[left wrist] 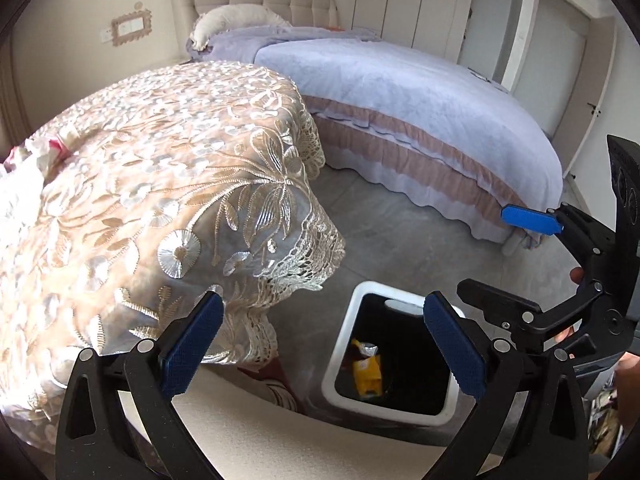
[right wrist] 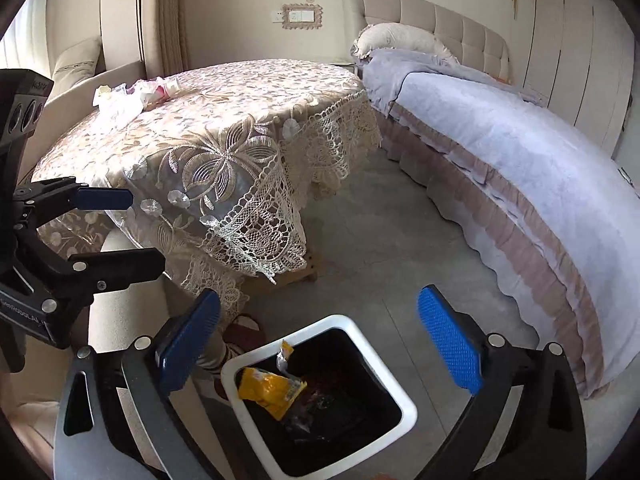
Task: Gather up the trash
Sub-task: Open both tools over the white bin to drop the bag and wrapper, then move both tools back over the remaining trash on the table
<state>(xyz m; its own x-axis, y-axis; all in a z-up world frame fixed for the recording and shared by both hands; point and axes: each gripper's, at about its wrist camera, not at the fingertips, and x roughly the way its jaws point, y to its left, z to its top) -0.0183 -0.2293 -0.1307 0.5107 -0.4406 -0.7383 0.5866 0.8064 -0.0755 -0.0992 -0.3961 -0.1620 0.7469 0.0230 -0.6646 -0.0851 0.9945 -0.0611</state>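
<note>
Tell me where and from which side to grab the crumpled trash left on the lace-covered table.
Grip the crumpled white trash at its raised, bunched middle, coming down from above with the jaws across the pile. It lies loose near the far edge of the table, with nothing over it. Both the left gripper and the right gripper stand open and empty.

A lace-covered table [right wrist: 224, 120] carries crumpled wrappers [right wrist: 132, 96] at its far corner; the bin [right wrist: 406, 408] stands on the grey floor [right wrist: 380, 240].

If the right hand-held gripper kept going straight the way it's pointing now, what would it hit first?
Most likely the white trash bin. The right hand-held gripper, jaws open and empty, aims down toward its open mouth, so it would probably meet the yellow wrapper inside, though depth is hard to judge.
</note>
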